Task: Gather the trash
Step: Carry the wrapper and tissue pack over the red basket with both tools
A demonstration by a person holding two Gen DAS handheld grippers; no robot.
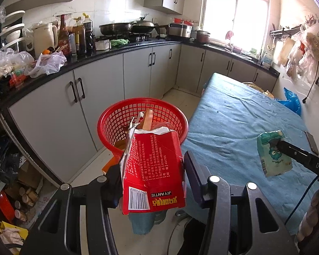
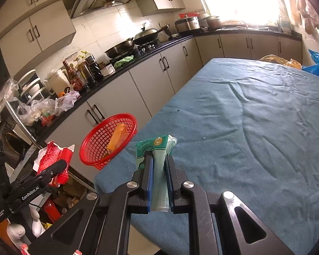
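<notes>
red carton (image 1: 153,170) sits pinched in the left gripper (image 1: 153,170), green tissue pack (image 2: 158,170) clamped in the right gripper (image 2: 158,182), both aimed toward the red basket (image 1: 174,114) for dumping.

The torn box (image 1: 153,170) was red with yellow print, the packet (image 2: 157,148) pale green, the lattice basket (image 1: 142,125) red, the tablecloth (image 2: 244,127) blue.

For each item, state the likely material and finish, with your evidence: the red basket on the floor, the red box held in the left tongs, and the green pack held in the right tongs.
Red basket: likely moulded plastic, glossy; uniform lattice holes.
Red box: printed cardboard; torn white edge, creased panels.
Green pack: probably soft plastic film; it wrinkles and shines.
</notes>
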